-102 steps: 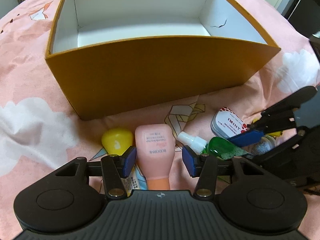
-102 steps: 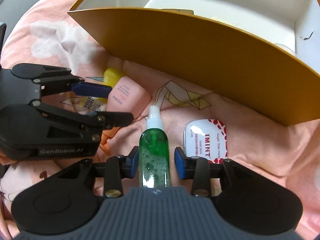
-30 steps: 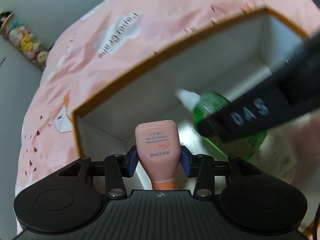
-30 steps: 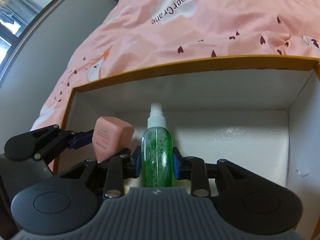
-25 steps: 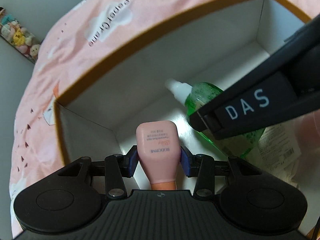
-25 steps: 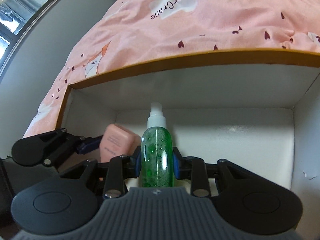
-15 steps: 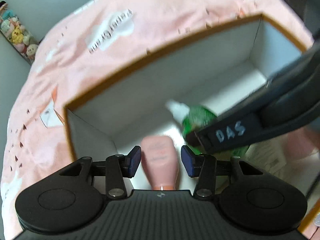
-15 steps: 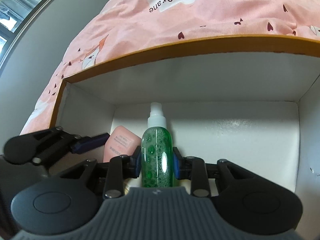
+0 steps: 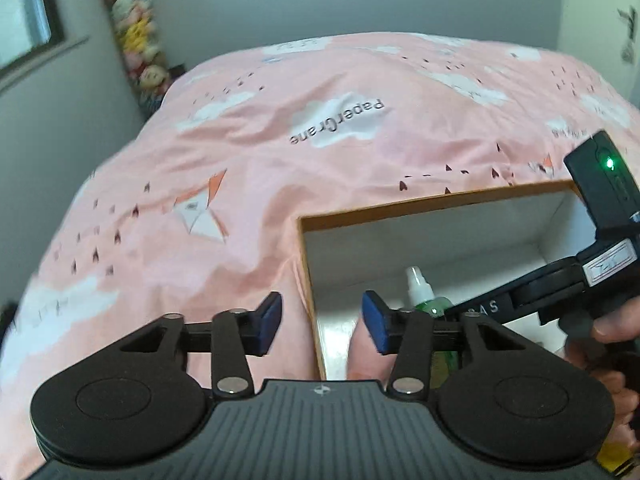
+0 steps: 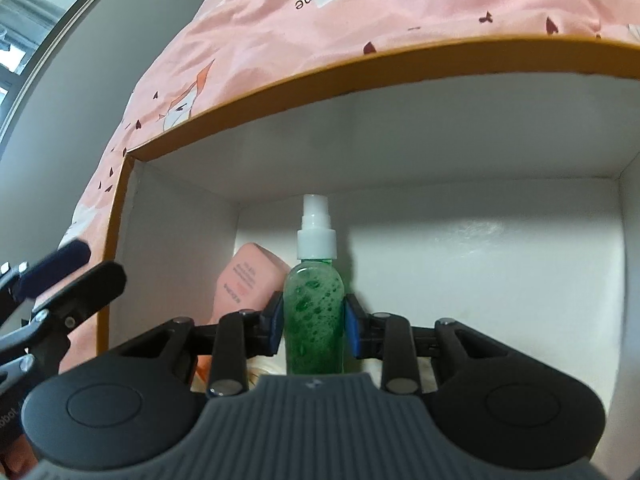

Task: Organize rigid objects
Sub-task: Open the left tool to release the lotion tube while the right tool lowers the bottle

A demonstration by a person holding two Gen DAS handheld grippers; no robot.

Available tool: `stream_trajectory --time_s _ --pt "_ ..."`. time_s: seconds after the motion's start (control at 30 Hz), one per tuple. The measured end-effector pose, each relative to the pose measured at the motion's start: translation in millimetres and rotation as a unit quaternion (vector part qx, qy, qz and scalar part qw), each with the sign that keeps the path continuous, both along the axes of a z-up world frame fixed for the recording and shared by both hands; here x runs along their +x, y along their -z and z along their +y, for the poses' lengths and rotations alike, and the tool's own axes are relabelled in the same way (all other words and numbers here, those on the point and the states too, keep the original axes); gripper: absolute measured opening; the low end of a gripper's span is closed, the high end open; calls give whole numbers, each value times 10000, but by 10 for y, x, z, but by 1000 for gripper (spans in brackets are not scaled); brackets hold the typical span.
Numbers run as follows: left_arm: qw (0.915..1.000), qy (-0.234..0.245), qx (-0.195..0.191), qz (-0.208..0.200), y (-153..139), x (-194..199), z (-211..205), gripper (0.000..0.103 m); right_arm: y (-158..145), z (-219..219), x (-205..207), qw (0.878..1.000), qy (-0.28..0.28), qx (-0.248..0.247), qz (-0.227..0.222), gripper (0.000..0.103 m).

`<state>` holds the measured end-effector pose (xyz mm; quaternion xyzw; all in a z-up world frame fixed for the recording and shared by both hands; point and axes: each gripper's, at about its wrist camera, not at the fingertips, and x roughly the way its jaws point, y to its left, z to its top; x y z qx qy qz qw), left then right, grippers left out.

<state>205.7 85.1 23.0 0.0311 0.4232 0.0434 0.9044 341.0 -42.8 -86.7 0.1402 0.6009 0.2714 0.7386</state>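
- Box [image 10: 120,240], orange outside and white inside, sits on the pink bedspread [image 9: 240,160]; it serves as the container.
- Green spray bottle [image 10: 314,312]: over the box floor, clamped between the right gripper [image 10: 314,326] pads; not yet set down.
- Pink tube [image 10: 250,280]: resting inside, at the box's left wall; placement judged done.
- Left gripper [image 9: 322,322]: fingers apart, just closed slightly, holding nothing, above the box's left rim.

Left claw empty, right claw gripping

Your left claw [image 9: 322,322] tilts downward with jaws apart, just closing a little, nothing between them. Your right claw [image 10: 314,326] angles down, pads clamped on the green spray bottle [image 10: 314,320]; your hand [image 9: 612,344] grips its handle.
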Motion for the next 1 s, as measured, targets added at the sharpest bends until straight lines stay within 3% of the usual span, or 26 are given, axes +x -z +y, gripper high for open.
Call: stream_trajectory --time_s 0.07,0.33,0.47,0.63,0.73,0.83,0.9,1.0 --pt "9996 -133 -250 37 8 -33 64 45 4 29 5 10000 42 29 4 31" --pt "9964 -379 -742 132 189 -79 143 39 117 58 59 9985 180 306 427 31" --pt "9980 -408 -470 86 210 -108 82 38 48 93 -4 9999 77 -106 112 36" --pt "9968 -583 -540 -36 214 -190 62 38 -66 64 -91 9981 -13 -553 -283 38" --pt "9961 -734 -460 -142 226 -249 48 38 -86 33 -148 9979 -66 -575 -305 37" --pt "9947 -967 -249 -238 242 -309 31 38 -60 24 -189 9979 -87 -572 -291 30" --pt "9938 -1043 -256 -273 246 -345 34 38 -32 54 -207 9985 -115 -478 -220 20" --pt "9928 -1086 -380 -317 250 -407 26 38 -33 112 -253 9980 -250 -498 -294 20"
